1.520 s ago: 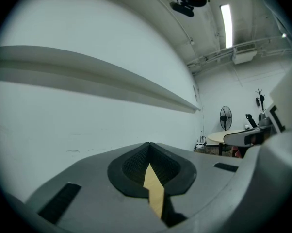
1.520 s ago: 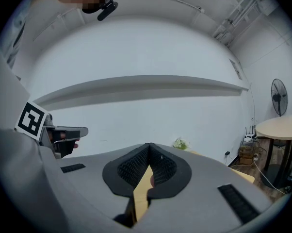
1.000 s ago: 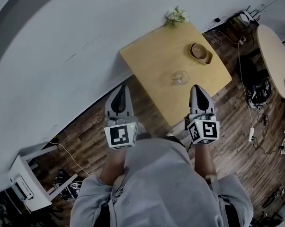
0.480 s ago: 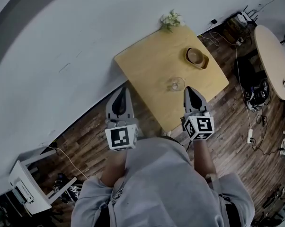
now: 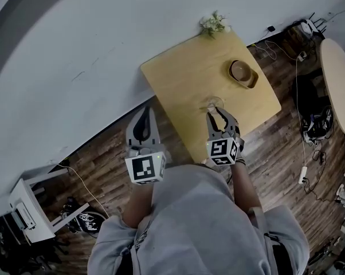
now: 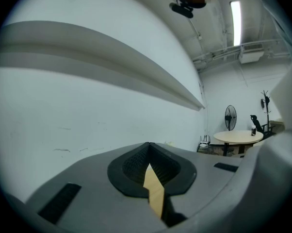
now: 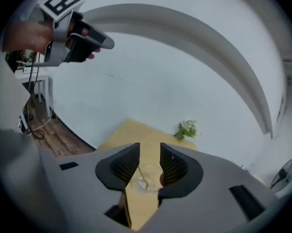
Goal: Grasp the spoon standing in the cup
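— Jaws on the left gripper [image 5: 144, 112]: how do they stand?
— Pressed together, with nothing between them. It hangs just left of the table [image 5: 178, 67] and points toward the wall [image 5: 75, 39].
— And the table itself?
— It is pale wood with its far side against the wall. Flowers [image 5: 214, 22] lie at the far corner.
— Where is the spoon?
— It stands in the cup [image 5: 214, 103], a clear glass close to the table's near edge. From the head view the spoon is too thin to make out. The right gripper view shows the spoon [image 7: 142, 177] leaning left inside the cup [image 7: 150, 179].
— The right gripper [image 5: 219, 113]?
— It is right at the cup's near side and aimed at it. Its jaws are opening and stand wide apart. Cup and spoon show in the gap between them, but the pads press on neither, so it has hold of nothing.
— Anything further right?
— A bowl [image 5: 242, 72] sits on the table well apart from the cup.
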{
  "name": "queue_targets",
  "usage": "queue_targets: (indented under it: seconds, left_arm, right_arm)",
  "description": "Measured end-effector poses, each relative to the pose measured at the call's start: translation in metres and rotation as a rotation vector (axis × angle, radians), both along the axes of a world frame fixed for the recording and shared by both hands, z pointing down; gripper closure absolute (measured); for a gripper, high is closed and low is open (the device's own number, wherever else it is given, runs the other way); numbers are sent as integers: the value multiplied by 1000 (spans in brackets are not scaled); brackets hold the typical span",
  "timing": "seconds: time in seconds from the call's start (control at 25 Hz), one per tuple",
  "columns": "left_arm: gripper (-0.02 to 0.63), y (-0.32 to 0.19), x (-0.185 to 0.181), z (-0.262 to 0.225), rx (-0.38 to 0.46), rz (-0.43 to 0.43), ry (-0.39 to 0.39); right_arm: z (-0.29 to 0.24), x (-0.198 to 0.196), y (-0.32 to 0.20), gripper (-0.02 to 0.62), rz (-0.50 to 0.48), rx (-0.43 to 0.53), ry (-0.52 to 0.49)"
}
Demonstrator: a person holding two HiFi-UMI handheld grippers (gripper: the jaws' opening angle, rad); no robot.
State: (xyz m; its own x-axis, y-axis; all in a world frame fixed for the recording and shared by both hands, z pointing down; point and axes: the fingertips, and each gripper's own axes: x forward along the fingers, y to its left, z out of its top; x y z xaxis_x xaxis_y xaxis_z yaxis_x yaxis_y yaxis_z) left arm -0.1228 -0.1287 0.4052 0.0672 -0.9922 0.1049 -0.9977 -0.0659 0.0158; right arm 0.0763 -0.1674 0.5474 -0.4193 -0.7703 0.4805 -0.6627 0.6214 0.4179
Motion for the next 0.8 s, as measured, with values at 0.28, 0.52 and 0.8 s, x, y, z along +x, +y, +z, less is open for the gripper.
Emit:
queue_targets:
  seconds: [0.28,0.52,0.8]
  left_arm:
    - [604,6,-12,5,-22,-84,-11]
    - [604,12,-21,9,-28,-136,-6]
    - [604,20,-31,13,-41,-179,-13]
  right_arm:
    - [36,-13,-8,475,-81,-93,18]
    - [61,-19,-9,481,-116,-171,43]
    - [82,-24,-13,499,-135,-191,110]
